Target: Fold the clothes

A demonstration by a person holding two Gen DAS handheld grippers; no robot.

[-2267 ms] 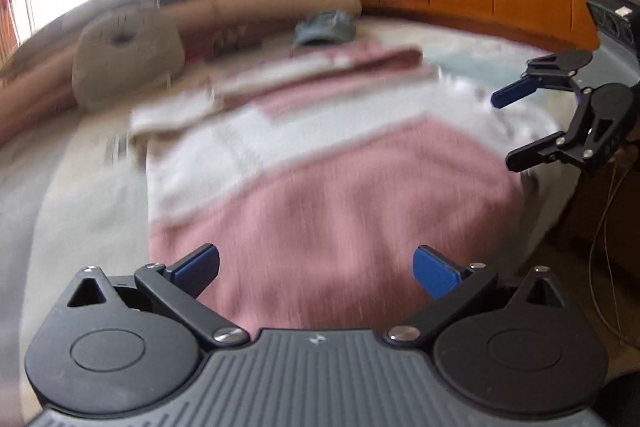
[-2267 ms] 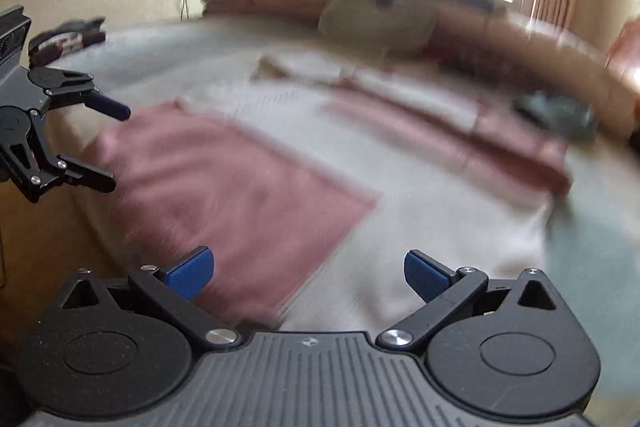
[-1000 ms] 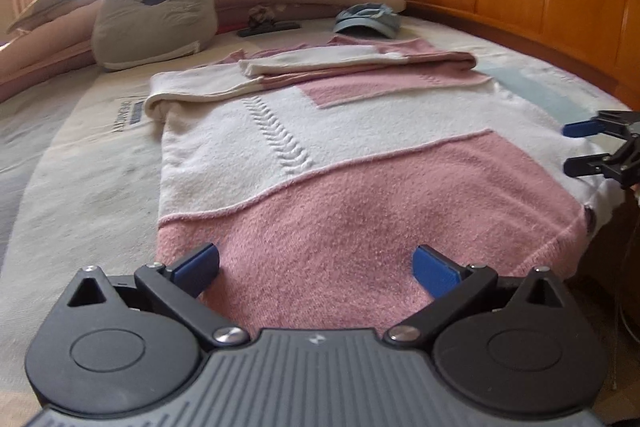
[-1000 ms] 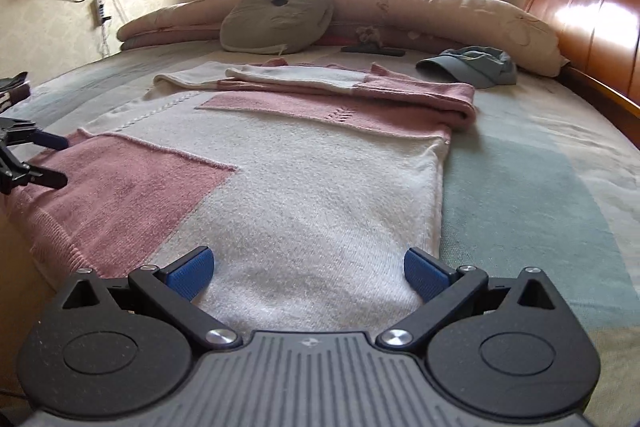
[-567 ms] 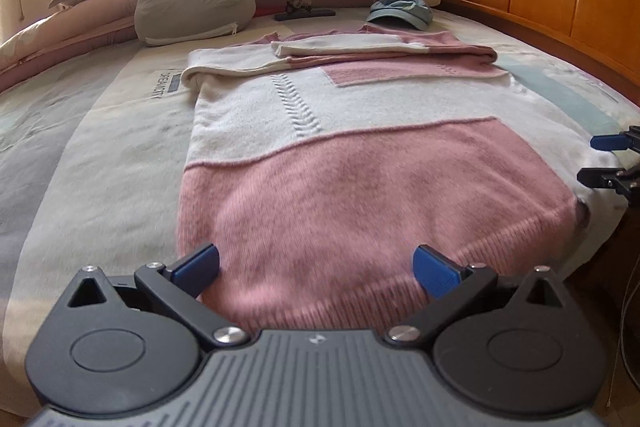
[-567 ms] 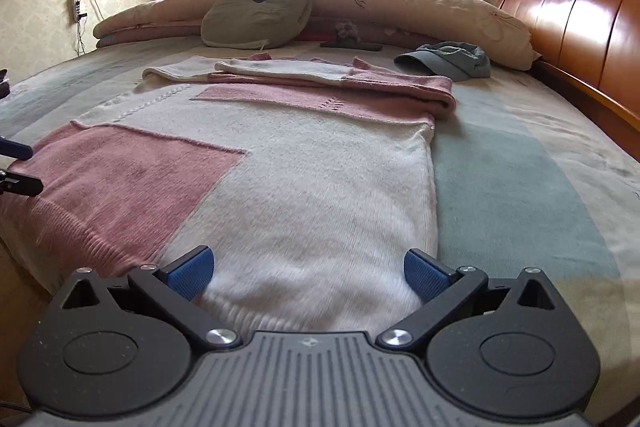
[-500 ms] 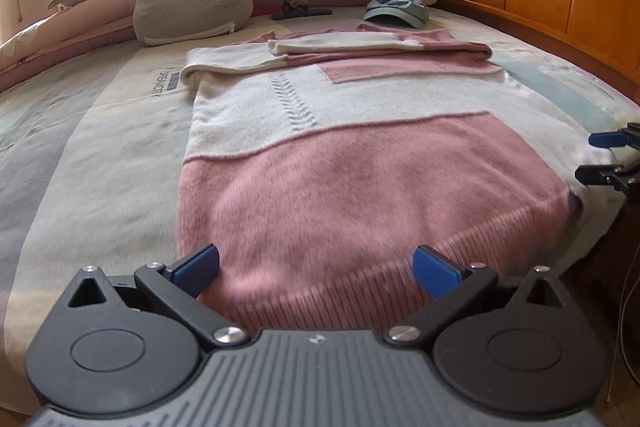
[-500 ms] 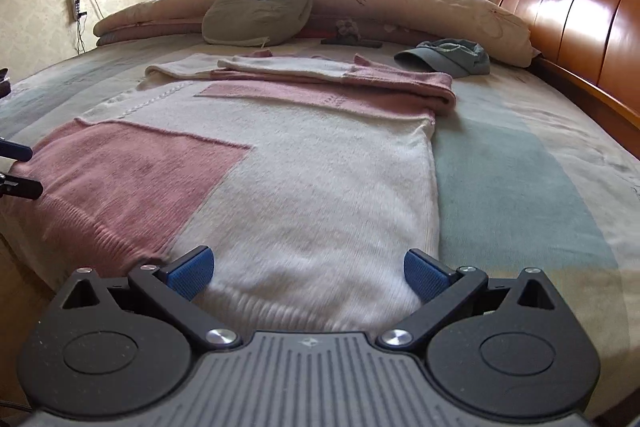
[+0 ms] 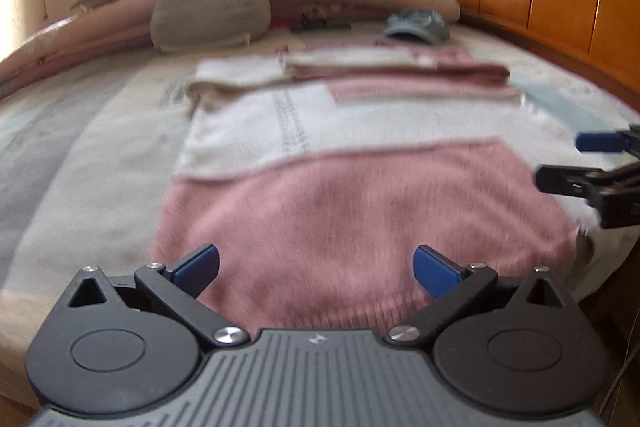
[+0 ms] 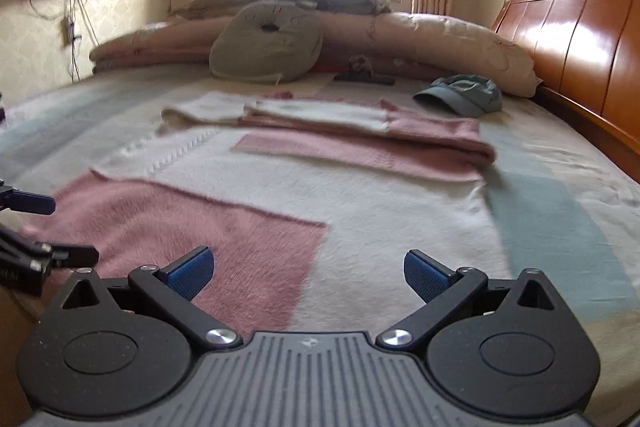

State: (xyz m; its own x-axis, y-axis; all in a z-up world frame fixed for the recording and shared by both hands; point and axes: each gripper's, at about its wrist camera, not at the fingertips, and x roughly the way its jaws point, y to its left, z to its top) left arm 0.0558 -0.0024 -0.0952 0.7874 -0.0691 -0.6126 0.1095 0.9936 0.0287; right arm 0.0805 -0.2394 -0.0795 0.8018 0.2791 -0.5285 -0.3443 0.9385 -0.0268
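Bedding lies bare left of my sweater, whose pink hem reaches the bed edge; my left tool gapes wide over it, holding nothing. From the right view, sleeves folded across the top, right tool spread wide, empty, above the hem.

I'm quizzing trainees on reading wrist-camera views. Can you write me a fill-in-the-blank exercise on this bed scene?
1. The sweater lies spread on the ____.
2. Both the left tool and the right tool have their jaws ____.
3. The blue cap lies near the wooden ____.
4. The sweater's hem corner in front of the left tool is coloured ____.

Missing words: bed; open; headboard; pink
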